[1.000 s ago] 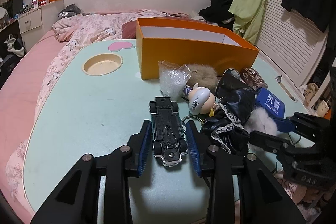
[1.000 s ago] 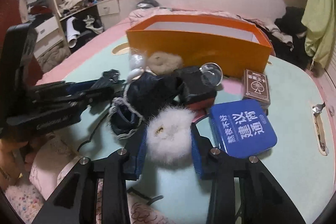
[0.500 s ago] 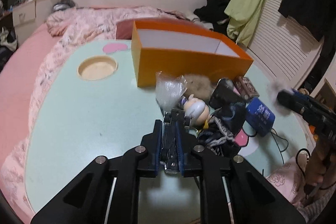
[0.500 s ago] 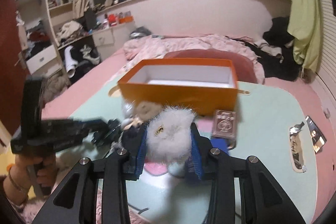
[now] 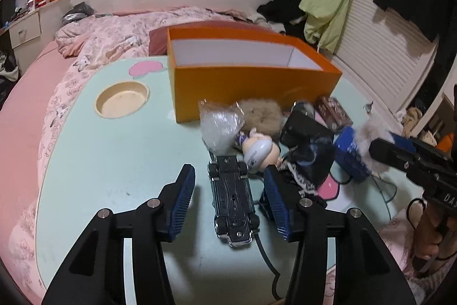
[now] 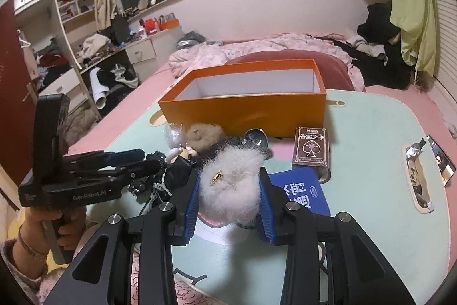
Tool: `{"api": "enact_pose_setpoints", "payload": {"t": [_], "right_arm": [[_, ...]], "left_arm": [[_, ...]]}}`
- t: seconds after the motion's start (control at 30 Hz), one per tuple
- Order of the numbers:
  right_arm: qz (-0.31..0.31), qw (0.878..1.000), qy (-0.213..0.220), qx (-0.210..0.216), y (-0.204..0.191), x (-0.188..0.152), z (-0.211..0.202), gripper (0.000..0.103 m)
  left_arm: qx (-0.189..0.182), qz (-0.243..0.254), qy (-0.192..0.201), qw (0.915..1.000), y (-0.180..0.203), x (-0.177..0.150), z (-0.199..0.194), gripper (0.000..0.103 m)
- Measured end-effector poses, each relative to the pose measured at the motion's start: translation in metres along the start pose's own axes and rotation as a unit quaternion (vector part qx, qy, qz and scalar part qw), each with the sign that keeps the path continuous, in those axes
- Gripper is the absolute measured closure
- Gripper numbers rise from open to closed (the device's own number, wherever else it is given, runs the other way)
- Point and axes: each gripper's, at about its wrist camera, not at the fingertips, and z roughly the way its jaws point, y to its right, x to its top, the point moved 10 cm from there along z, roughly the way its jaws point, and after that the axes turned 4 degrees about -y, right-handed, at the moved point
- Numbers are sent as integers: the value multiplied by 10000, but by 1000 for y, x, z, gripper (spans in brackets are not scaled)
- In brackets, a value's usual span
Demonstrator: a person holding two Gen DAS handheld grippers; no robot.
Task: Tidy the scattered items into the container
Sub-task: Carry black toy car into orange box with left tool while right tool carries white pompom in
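Your left gripper (image 5: 230,195) has just opened, leaving the car (image 5: 232,200) loose on the bench (image 5: 114,162) between its jaws, while your right gripper (image 6: 228,196) squeezes the pompom (image 6: 231,185), which could slip before reaching the box (image 6: 242,110) ahead.

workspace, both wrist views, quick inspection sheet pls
surface: mint table with a round recess.
job's things: orange box open, nothing seen inside; black toy car upside down on the table; white fluffy pompom.
clutter: card box, blue tin, doll, plastic bag, tan pompom.
grippers: left claw open astride the car, jaws just opened; right claw shut on the white pompom.
cables: dark cord beneath the car.
surroundings: pink bed, hanging clothes.
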Motion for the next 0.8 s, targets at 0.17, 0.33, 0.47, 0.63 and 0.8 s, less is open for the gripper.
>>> {"api": "enact_pose_setpoints", "payload": {"t": [0.17,0.33,0.47,0.63,0.8], "right_arm": [[34,10000,1,-5,1,-1,1,67],[31,10000,-1,-30,2,1,1,67],[-141,9996,141,-179,5,22,-3,67],[-278,9985,189,-437,20,69,16,67],[72,9995,-225,-233,41,104,67,67]], "left_arm": [[248,50,-151,9996,-2,-6,8,74],[-25,-18,229,9997,0,1,-12,74],[-201,-119,528,9983,-2,29,-31,74],[-280,-133,877,9957,-2,87,-36,74],[-187,-189,842,9961,-9,136,-4,74]]}}
